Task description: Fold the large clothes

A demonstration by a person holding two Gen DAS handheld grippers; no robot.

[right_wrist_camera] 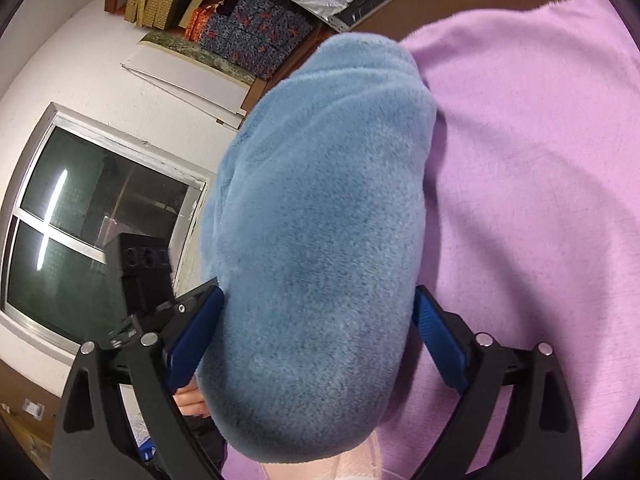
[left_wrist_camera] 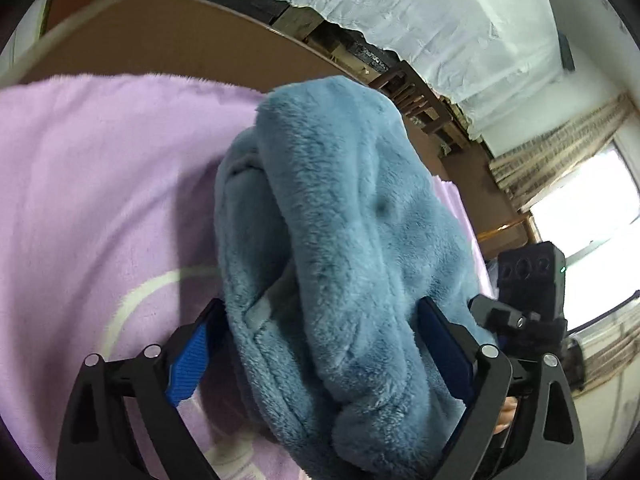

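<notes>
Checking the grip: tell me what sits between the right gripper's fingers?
A thick fold of the blue fleece garment fills the right gripper, seen in the right wrist view.

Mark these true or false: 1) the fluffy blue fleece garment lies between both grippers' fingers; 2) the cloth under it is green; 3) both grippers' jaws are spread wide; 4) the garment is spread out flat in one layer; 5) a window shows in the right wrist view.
1) True: the fluffy blue fleece garment fills the gap of the left gripper and of the right gripper.
2) False: it rests on a soft lilac fleece blanket.
3) True: on each, the blue ribbed pads stand far apart at the bundle's sides.
4) False: it is a thick, rounded, folded bundle.
5) True: a dark window with a pale frame is left of the garment.
</notes>
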